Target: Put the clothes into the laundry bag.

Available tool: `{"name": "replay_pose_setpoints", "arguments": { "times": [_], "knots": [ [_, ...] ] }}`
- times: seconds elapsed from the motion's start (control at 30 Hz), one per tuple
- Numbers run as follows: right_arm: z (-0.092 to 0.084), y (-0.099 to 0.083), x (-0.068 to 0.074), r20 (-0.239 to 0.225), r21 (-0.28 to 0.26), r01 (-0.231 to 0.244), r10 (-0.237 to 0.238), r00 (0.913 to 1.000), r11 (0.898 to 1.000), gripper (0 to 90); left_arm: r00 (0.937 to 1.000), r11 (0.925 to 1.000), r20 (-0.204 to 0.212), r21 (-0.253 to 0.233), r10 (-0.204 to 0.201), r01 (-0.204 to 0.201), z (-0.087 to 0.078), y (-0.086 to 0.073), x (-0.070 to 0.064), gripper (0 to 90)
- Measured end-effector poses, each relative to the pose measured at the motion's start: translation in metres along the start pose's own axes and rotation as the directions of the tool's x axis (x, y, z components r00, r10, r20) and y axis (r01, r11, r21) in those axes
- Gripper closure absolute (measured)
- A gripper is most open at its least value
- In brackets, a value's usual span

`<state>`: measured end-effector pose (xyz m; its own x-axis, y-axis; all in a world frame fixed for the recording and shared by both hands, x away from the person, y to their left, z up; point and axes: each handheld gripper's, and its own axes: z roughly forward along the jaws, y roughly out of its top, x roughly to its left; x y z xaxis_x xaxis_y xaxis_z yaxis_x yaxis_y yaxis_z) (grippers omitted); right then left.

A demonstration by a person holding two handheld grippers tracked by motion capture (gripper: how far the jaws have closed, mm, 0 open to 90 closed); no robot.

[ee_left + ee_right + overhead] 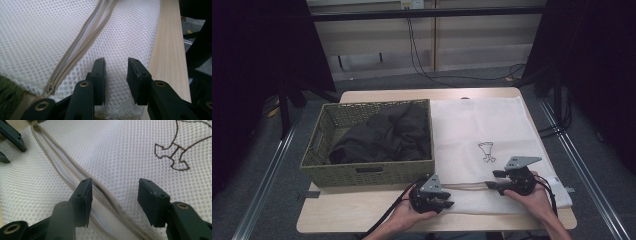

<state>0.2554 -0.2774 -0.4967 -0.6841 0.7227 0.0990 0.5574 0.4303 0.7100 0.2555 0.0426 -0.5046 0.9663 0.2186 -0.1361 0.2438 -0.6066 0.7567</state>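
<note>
A white mesh laundry bag [482, 125] lies flat on the right half of the wooden table [357, 212], with a beige zipper [467, 186] along its near edge. At the bag's near left corner my left gripper [446, 202] stands open. Its jaws [115, 65] press down on the mesh just right of the zipper [80, 42], and a bulge of mesh rises between them. The zipper pull [48, 87] lies to their left. My right gripper [493, 179] is open farther along the zipper [62, 177]; its jaws [115, 185] stand wide over it.
A green woven basket [367, 174] with a dark garment [382, 137] in it stands left of the bag, close to my left hand. A brown stitched motif [486, 151] marks the bag's middle. The table's near edge [170, 50] runs beside the bag.
</note>
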Motion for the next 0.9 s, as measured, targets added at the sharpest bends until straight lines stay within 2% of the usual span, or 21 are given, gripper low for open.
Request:
{"name": "replay_pose_setpoints", "arguments": {
  "times": [0.03,0.07,0.17,0.2,0.3,0.37,0.43,0.53,0.63,0.73,0.9],
  "knots": [
    [0.001,-0.001,-0.001,0.005,-0.001,0.001,-0.001,1.0,1.0,45.6,0.9998,0.9998,-0.007,0.004,0.019,-0.019,0.0,0.0,-0.002,68.2],
    [0.003,-0.002,0.0,0.011,0.008,0.021,-0.021,0.9997,1.0,44.2,0.9998,0.9999,-0.015,0.002,0.017,-0.017,0.0,0.0,-0.002,68.2],
    [0.004,-0.002,0.002,0.016,0.015,0.03,-0.03,0.9994,0.999,42.1,0.9999,0.9999,-0.009,0.003,0.015,-0.015,0.0,0.0,-0.001,68.2],
    [0.006,-0.002,0.003,0.024,0.01,0.053,-0.054,0.9983,0.999,41.6,0.9997,0.9996,-0.007,0.009,0.025,-0.025,0.0,0.0,-0.001,68.1],
    [0.007,-0.002,0.006,0.045,0.017,0.071,-0.072,0.9964,0.997,42.7,0.9997,0.9994,-0.006,0.028,0.022,-0.022,0.0,0.002,0.0,68.1],
    [0.007,-0.001,0.006,0.047,0.016,0.072,-0.073,0.9963,0.997,46.8,0.9995,0.9994,-0.014,0.019,0.028,-0.028,0.001,0.002,-0.002,68.2],
    [0.007,0.001,0.006,0.047,0.023,0.072,-0.073,0.9963,0.997,56.9,0.999,0.9986,-0.019,0.033,0.041,-0.04,0.0,0.003,-0.003,68.1],
    [0.007,0.002,0.002,0.059,0.022,0.051,-0.053,0.9969,0.998,70.0,0.9983,0.998,-0.02,0.034,0.054,-0.053,0.001,0.003,-0.002,68.1],
    [0.006,0.002,-0.002,0.066,0.019,0.022,-0.023,0.9975,1.0,81.9,0.9992,0.9989,-0.014,0.029,0.038,-0.037,0.0,0.003,-0.002,68.1],
    [0.006,0.003,-0.006,0.053,0.008,-0.027,0.027,0.9982,1.0,86.8,0.9989,0.9987,-0.02,0.03,0.043,-0.042,0.0,0.003,-0.003,68.1],
    [0.0,0.005,-0.008,0.038,-0.034,-0.053,0.055,0.9978,0.998,87.3,0.9988,0.9985,-0.021,0.032,0.044,-0.043,0.0,0.003,-0.003,68.1]
  ]
}}
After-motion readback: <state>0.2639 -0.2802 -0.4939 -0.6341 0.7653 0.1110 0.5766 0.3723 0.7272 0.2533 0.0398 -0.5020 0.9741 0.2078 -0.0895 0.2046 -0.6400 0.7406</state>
